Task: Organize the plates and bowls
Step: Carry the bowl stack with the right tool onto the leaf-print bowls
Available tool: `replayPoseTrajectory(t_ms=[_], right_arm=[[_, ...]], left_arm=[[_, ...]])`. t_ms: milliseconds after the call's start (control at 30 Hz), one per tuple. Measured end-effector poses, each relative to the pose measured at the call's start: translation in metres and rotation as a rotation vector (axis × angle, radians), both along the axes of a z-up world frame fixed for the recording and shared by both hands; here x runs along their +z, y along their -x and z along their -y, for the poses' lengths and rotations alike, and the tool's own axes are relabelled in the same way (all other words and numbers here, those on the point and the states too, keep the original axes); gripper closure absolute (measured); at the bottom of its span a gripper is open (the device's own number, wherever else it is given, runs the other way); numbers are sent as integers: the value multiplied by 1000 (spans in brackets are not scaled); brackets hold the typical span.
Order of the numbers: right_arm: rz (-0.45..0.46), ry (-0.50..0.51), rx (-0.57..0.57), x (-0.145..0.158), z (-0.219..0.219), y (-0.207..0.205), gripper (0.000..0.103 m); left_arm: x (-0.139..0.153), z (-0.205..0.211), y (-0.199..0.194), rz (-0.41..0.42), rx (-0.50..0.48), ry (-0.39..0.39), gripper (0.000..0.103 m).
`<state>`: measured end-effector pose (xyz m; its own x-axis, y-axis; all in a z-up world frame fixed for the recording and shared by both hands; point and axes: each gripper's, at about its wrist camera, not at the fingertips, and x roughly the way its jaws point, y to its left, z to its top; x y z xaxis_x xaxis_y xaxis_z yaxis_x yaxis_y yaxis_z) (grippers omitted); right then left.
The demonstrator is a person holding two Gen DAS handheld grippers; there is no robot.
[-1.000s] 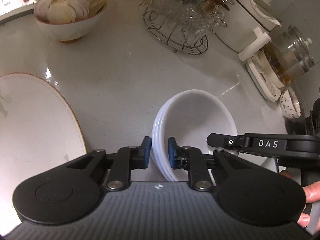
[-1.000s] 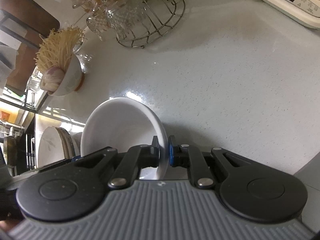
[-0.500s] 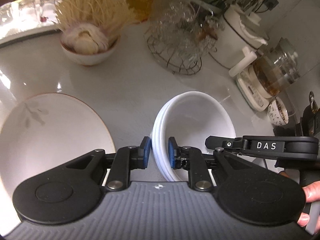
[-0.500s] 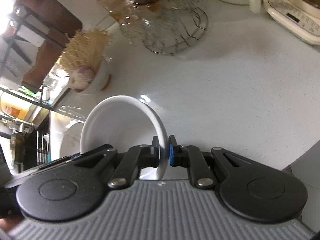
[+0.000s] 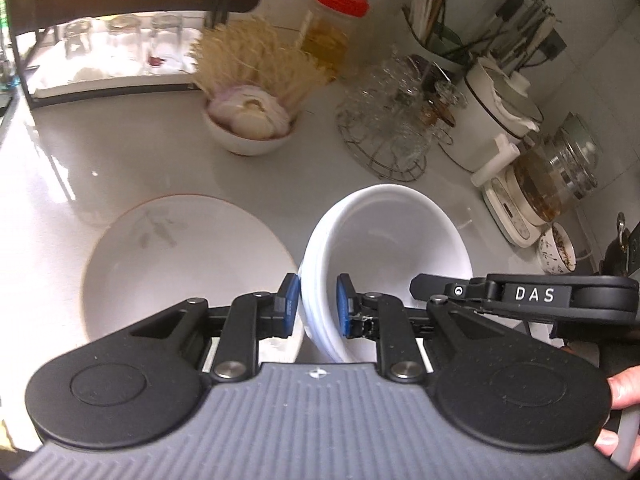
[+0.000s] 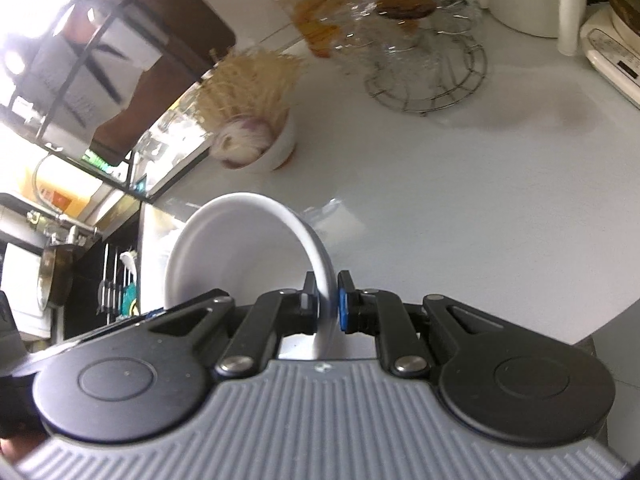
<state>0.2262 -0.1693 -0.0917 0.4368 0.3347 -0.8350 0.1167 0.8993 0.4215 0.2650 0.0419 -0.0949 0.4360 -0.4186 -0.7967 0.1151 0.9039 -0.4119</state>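
Note:
A stack of white bowls [image 5: 384, 248] hangs tilted above the grey countertop [image 5: 120, 160], held from both sides. My left gripper [image 5: 318, 308] is shut on the stack's left rim, its blue pads pressing the wall. In the right wrist view the same white bowls [image 6: 240, 256] show from the other side, and my right gripper [image 6: 326, 304] is shut on their right rim. A large white plate [image 5: 180, 264] with a thin brown rim and a faint leaf print lies flat on the counter, below and left of the bowls.
At the back stand a white bowl of garlic and dry noodles [image 5: 250, 128], a wire rack of glass cups [image 5: 392, 136], a red-lidded jar [image 5: 336, 28], a white pot [image 5: 492, 128] and a glass teapot [image 5: 552, 184]. The counter edge [image 6: 580, 328] runs at lower right.
Both grippers have risen with the bowls still clamped. The counter and its objects have dropped farther away, and the whole plate has come into the left wrist view.

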Motion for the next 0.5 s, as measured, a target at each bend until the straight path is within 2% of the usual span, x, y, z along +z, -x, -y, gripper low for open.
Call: replayPoseTrajectory(t_ms=[200,500], right_arm=[[1,16,74,0,-31,0,91],[-11,62,146,-15,-76,-9,90]], left_arm=[[-1,-32,13,-1,76,13,81],[-25,-69,23,-61,142,2,80]])
